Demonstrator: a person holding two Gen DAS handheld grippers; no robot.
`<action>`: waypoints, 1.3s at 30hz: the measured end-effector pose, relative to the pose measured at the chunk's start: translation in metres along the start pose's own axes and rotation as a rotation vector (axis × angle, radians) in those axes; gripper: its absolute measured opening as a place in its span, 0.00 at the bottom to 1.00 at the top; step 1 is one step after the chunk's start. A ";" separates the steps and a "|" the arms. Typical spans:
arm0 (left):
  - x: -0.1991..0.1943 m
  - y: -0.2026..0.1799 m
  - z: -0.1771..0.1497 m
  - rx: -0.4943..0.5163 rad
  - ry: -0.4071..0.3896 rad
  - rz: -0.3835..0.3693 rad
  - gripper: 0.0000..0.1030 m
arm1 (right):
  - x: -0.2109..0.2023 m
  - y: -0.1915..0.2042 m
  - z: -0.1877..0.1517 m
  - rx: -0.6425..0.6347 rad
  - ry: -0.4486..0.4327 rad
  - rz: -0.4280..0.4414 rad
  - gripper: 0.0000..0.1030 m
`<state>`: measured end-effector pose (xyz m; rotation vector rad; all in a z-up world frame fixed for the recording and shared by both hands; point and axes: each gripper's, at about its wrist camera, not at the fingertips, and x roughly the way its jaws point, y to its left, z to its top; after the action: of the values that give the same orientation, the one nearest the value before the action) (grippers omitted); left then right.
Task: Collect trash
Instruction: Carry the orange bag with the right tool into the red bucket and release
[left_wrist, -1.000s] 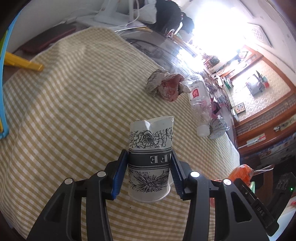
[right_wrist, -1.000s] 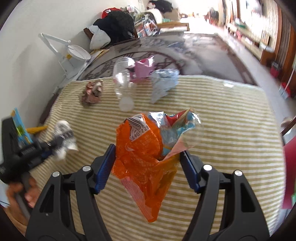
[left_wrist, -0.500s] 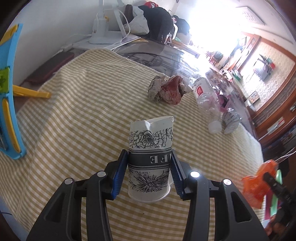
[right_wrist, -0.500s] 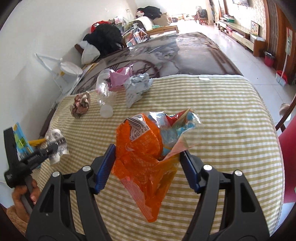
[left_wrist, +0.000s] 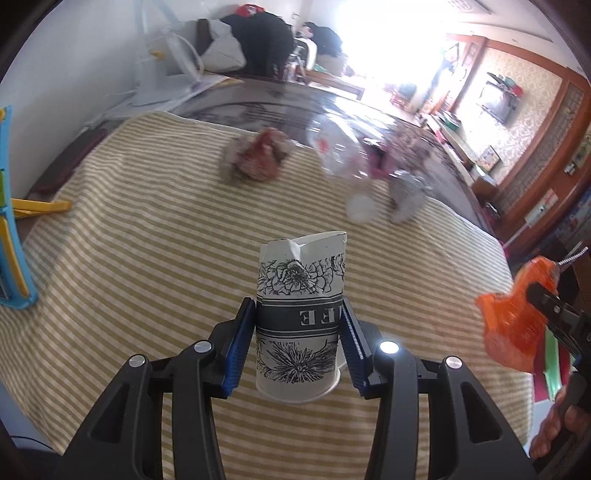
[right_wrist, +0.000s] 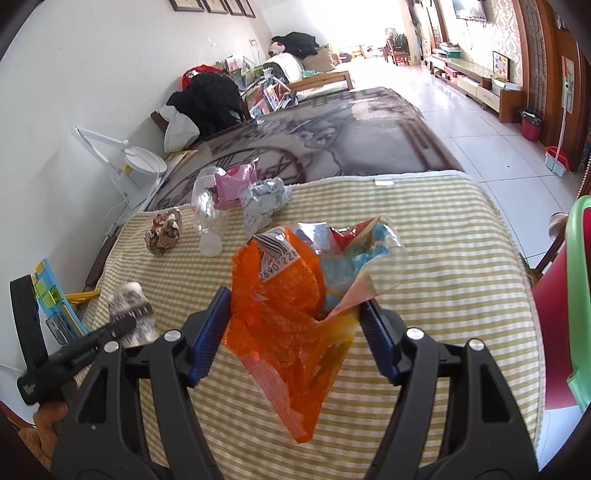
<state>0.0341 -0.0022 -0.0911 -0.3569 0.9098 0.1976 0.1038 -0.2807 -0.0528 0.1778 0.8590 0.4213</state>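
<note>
Both pieces are picked up and carried above the checked surface (right_wrist: 443, 236), the left gripper (left_wrist: 298, 343) clamped on the paper cup (left_wrist: 301, 314) and the right gripper (right_wrist: 295, 339) pinching the orange wrapper (right_wrist: 284, 306), so next comes finding a bin, none visible.

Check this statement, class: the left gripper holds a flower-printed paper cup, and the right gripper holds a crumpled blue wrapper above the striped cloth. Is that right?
Not quite. The left gripper does hold the flower-printed paper cup, but the wrapper in the right gripper is mainly orange, not blue, as the right wrist view shows. It does hang above the striped cloth.
</note>
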 end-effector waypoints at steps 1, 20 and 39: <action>-0.002 -0.006 -0.003 0.001 0.005 -0.013 0.42 | -0.002 -0.001 0.000 0.000 -0.004 -0.003 0.65; -0.033 -0.116 -0.029 0.131 0.004 -0.124 0.42 | -0.062 -0.074 0.000 0.140 -0.132 -0.053 0.65; -0.024 -0.184 -0.048 0.237 0.056 -0.192 0.42 | -0.141 -0.186 -0.008 0.339 -0.304 -0.326 0.65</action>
<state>0.0424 -0.1907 -0.0592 -0.2278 0.9370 -0.0968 0.0702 -0.5097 -0.0190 0.3969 0.6383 -0.0602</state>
